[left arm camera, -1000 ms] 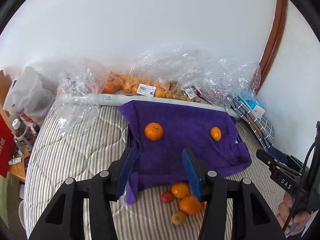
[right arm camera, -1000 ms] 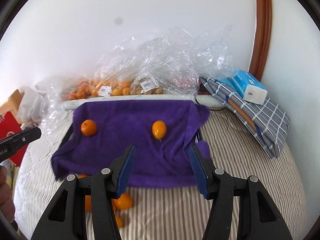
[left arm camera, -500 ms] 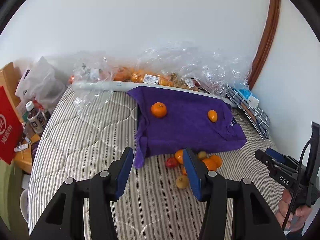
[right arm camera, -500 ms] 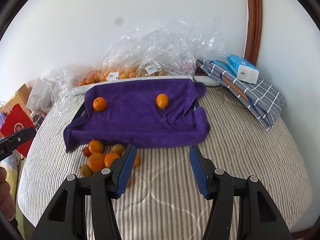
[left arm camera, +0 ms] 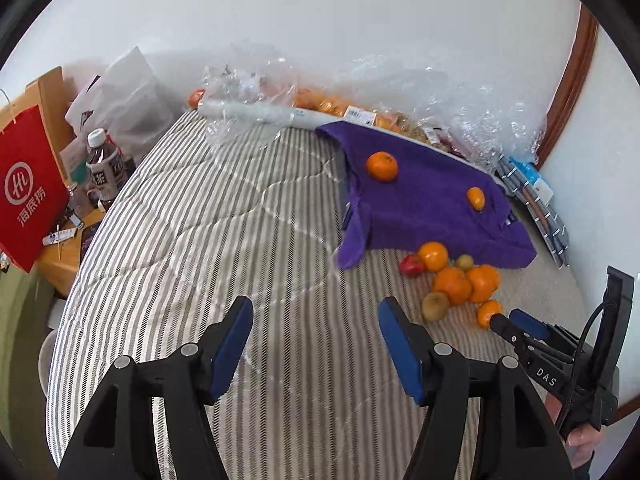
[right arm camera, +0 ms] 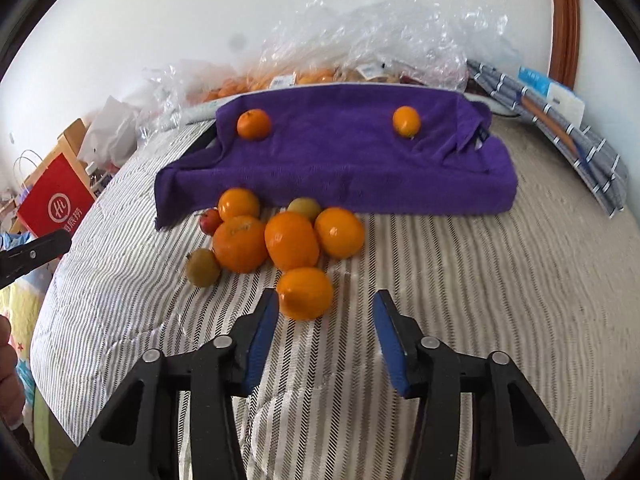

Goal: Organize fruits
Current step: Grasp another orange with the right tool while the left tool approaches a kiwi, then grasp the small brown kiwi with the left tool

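Right gripper (right arm camera: 325, 316) gapes empty, nearest orange (right arm camera: 305, 293) just beside its left finger. Fruit pile (right arm camera: 276, 236) lies on the striped bed (right arm camera: 480, 280), against the purple towel (right arm camera: 340, 160) bearing two oranges. Left gripper (left arm camera: 316, 328) spread, empty, over bare bedding. Plastic bags (right arm camera: 380, 40) line the wall.

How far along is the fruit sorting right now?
Early stage. Done: two orange citrus fruits, a round one and a smaller one, sit on the purple towel. In hand: nothing; the right gripper is open with the nearest orange of the loose pile on the striped bed cover at its fingertips; the left gripper is open over bare cover. Left: that pile, including a small red fruit.
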Available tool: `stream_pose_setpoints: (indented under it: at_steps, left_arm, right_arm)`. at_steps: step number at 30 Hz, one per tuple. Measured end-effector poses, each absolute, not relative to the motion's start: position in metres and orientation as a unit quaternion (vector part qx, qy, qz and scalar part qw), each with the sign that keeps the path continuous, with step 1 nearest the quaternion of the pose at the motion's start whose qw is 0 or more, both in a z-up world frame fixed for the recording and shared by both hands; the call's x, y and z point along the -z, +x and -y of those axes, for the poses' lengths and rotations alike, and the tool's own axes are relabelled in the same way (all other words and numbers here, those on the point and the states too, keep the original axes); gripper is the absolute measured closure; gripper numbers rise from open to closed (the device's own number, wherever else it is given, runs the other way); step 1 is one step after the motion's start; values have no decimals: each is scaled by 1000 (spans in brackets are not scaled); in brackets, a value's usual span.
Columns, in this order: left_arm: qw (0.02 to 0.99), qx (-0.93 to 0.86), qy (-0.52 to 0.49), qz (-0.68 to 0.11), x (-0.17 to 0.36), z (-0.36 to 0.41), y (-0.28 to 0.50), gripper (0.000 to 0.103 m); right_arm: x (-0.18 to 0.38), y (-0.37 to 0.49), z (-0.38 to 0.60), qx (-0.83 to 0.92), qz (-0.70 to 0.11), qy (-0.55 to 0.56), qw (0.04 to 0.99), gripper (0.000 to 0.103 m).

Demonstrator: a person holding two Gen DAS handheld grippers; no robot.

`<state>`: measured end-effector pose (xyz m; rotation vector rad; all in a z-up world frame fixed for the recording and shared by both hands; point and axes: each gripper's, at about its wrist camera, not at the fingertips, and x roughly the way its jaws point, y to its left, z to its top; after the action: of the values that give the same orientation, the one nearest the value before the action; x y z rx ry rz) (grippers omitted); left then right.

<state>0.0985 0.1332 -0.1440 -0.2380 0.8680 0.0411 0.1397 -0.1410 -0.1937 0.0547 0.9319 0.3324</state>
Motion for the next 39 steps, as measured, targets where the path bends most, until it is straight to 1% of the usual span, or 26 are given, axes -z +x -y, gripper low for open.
stream_pose_setpoints:
  at_steps: [3,6,7,8,18,23,26,28,29,30,31,39]
  left_arm:
    - [897,-24,-119,-426,153,-137,98,40]
    - [895,-21,-113,-432,158,-133,102,40]
    - [896,-17,-110,-430,159,-131,103,40]
    - [896,-14,-108,-430,160,-128,104,40]
    - [889,69,-97,-441,179,-70,129,41]
    - [886,93,-89,-445,187,-44,138,42]
    - [886,96,-83,-445,192,-33,142,50]
    - [882,100,-96,-451,196,-32,147,64]
    - [879,102,-99,-456,197,-30,149,67]
    - [876,104,-100,-459,199,-29,151,75]
    - [880,100,-93,-456,199,-28,152,78]
    - [891,69,-69,-444,198,-52,133,78]
  right_arm:
    - [204,144,133,-165,-452,26,876,55]
    - [209,147,128,-163,-451,24,877,59]
    - [209,146,127,-164,-447,22,879,65]
    - [210,147,127,-169,-448,21,878,69]
    - [207,141,171,-124,-424,0,897,69]
    - [211,144,197,-109,-432,2,895,69]
    - [213,145,203,-112,-429,10,896,69]
    - [213,145,204,-112,-428,15,897,69]
    - [214,145,203,-111,-430,14,896,69]
    - [214,144,201,-108,-430,8,896,69]
    - [214,143,200,-106,-427,2,898,69]
    - [213,137,196,-107,-419,-17,902,69]
